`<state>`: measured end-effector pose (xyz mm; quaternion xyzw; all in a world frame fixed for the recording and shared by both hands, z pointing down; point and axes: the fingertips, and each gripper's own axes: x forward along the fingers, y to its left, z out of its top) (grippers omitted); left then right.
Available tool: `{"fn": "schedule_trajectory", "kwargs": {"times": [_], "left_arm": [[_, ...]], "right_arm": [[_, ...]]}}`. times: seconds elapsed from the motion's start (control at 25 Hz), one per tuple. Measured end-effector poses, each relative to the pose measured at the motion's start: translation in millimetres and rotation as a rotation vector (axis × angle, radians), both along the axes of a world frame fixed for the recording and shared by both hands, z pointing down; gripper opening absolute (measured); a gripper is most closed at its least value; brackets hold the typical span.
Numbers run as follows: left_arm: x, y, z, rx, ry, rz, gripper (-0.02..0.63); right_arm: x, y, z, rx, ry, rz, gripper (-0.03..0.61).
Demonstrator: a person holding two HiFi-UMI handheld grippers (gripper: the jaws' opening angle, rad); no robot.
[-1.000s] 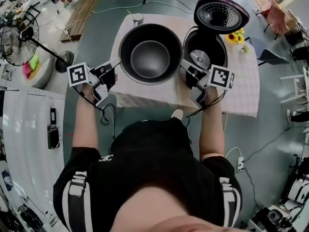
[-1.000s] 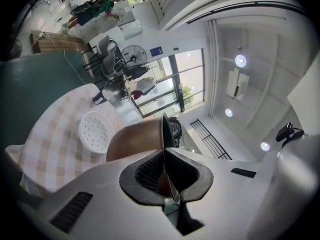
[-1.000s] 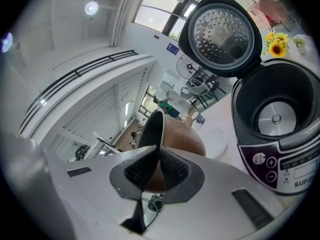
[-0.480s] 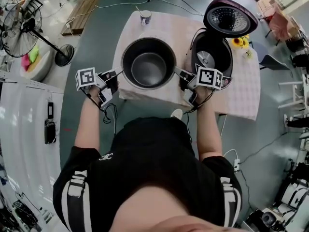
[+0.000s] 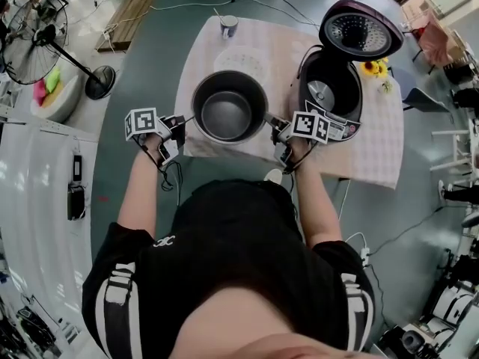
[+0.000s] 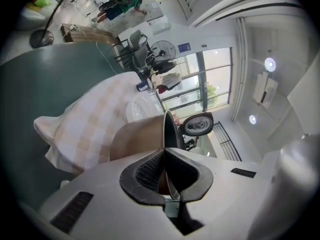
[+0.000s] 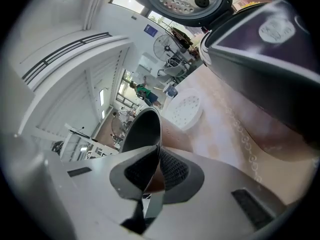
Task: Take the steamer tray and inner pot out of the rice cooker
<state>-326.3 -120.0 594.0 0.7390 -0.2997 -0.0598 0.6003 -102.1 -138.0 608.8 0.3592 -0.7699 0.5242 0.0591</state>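
1. Dark metal, round and deep: the inner pot [image 5: 228,114] is out of the rice cooker [image 5: 346,128]. It is placed over the near part of the checked tablecloth [image 5: 292,51], just left of the cooker.
2. A smooth grey interior and a thin flared rim are noted. The outer wall reads coppery brown in the gripper views.
3. Whether the pot's base rests on the cloth cannot be told.
4. Left gripper [image 5: 182,122]: clenched on the pot's left rim, with the thin lip pinched between ribbed black pads [image 6: 145,171].
5. Right gripper [image 5: 274,128]: clamped on the opposite rim in like manner, with the wall seen edge-on between its pads.
6. Both forearms [image 5: 138,193] are stretched forward, roughly parallel, with a hand wrapped round each handle. The grippers are pointed at the pot from either side and tipped slightly downward.
7. White steamer tray [image 5: 241,60]: round and perforated, laid flat on the cloth just behind the pot.
8. The cooker's lid [image 5: 361,28] is raised, and its dimpled metal inner face is shown. A round metal heating plate [image 5: 320,94] is exposed in the cavity.
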Motion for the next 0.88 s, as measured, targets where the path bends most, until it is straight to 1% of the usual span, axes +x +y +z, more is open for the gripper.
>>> {"fn": "schedule_trajectory", "kwargs": {"times": [0.2, 0.4, 0.52, 0.6, 0.68, 0.8, 0.88], "left_arm": [[-2, 3, 19, -0.021, -0.037, -0.014, 0.008], [0, 1, 37, -0.045, -0.076, -0.027, 0.008], [-1, -1, 45, -0.058, -0.081, -0.053, 0.008], [-2, -5, 46, -0.052, -0.082, -0.077, 0.008], [-2, -8, 48, -0.046, -0.108, -0.097, 0.008], [-1, -10, 48, -0.018, -0.149, -0.116, 0.009], [-1, -11, 46, 0.032, -0.198, -0.125, 0.011]], "right_arm": [[-1, 4, 16, -0.023, 0.034, 0.015, 0.018], [1, 2, 30, -0.030, 0.112, 0.029, 0.020], [1, 1, 34, -0.036, 0.128, 0.050, 0.020], [1, -2, 34, -0.033, 0.133, 0.069, 0.020], [1, -4, 34, -0.026, 0.151, 0.081, 0.023], [3, -6, 34, -0.004, 0.215, 0.104, 0.030], [5, -7, 32, 0.039, 0.279, 0.118, 0.037]]}}
